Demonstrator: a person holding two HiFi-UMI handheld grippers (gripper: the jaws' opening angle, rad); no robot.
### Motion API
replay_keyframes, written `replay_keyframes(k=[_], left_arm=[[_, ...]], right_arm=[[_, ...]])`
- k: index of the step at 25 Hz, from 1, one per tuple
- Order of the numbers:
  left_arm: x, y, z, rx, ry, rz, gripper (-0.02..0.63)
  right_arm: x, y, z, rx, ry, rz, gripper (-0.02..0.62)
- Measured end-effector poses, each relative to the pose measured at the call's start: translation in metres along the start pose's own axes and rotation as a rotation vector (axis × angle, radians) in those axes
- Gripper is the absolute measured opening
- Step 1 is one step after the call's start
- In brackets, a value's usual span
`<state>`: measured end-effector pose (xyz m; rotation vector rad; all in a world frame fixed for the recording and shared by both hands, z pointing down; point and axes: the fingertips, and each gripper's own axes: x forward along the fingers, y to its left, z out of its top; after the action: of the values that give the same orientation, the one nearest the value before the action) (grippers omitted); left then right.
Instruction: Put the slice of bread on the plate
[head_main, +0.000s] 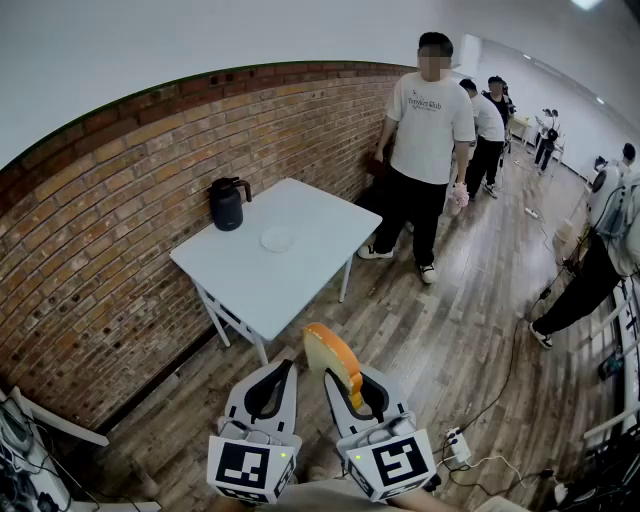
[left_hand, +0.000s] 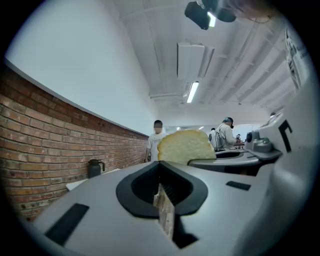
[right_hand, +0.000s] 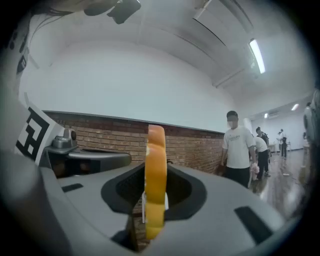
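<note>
Clamped bread (head_main: 333, 360) edge-up in right gripper (head_main: 346, 392); held left gripper (head_main: 290, 368) shut, empty. Judged best carried level to plate (head_main: 277, 239) on tabletop (head_main: 315, 212), well ahead, then lowered flat before loosening grip.

No word or number can be read anywhere. The white T-shirt (head_main: 430, 112) of the nearest standing person carries a small dark chest print, too small to make out. The black-and-white square markers (head_main: 250, 468) on the left gripper (head_main: 287, 366) and right gripper (head_main: 347, 384) show block patterns, not letters.
</note>
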<state>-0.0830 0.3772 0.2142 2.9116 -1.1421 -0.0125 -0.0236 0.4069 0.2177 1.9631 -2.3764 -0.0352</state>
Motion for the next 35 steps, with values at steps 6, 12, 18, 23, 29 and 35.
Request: replay_keyframes(k=[6,12,18,23,29,35], left_arm=[[0.007,-0.010,0.000,0.006,-0.002,0.006,0.011],[0.010,-0.018,-0.003,0.007,-0.007,0.022,0.010],[0.008,-0.010,-0.004,0.014,-0.020,0.061,0.009],[0.001,0.005,-0.007,0.020,-0.006,0.127,0.011],[0.004,0.019,-0.006,0.029,-0.001,0.160,0.010],[0.028,0.037,-0.014,0.007,-0.005,0.155,0.011]], right_arm=[[-0.004,-0.011,-0.002,0.000,0.004,0.011,0.097],[-0.009,-0.018,-0.004,0.012,-0.007,0.026,0.098],[-0.013,-0.032,-0.007,0.043,-0.026,0.031,0.100],[-0.011,-0.049,-0.015,0.079,-0.025,0.022,0.100],[0.004,-0.055,-0.013,0.088,-0.034,0.029,0.100],[0.029,-0.061,-0.018,0.074,-0.028,0.030,0.100]])
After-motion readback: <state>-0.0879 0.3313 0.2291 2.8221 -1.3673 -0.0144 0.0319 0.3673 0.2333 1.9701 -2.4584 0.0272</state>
